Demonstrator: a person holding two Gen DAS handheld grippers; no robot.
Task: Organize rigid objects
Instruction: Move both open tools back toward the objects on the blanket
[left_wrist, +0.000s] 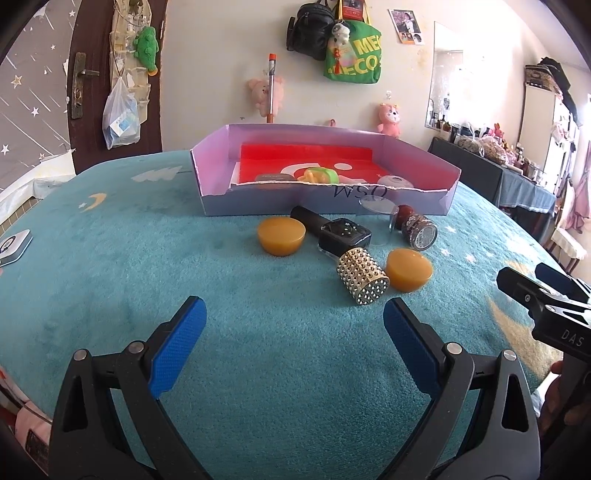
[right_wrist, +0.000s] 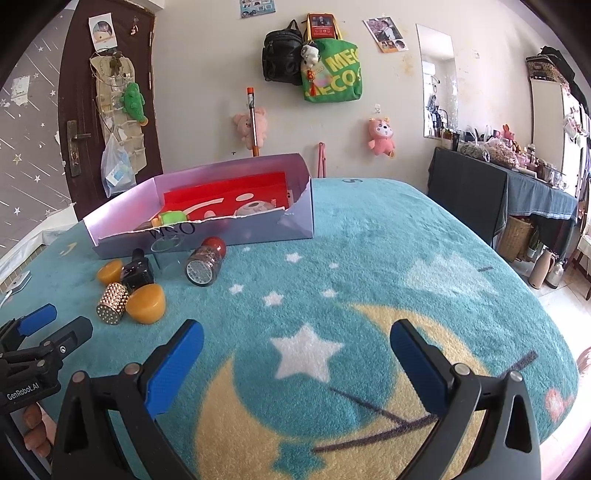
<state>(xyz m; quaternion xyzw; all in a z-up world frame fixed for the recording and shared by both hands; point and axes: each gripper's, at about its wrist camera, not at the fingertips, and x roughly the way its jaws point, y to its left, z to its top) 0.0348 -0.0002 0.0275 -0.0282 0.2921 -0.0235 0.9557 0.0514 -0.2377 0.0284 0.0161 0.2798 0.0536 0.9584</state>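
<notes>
Both views are taken low over the teal plush blanket (left_wrist: 147, 240), facing the wall. The shallow lilac cardboard box (left_wrist: 258, 205) is seen closer, head-on, from the left; obliquely, farther, from the right.

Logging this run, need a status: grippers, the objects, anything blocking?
Left gripper open, empty; right gripper open, empty. Amber pucks, studded bottle, spice jar outside the box. Nothing in the way.

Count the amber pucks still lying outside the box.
2: one amber puck left of the black bottle, another right of its studded gold cap. Others may hide inside the box.
</notes>
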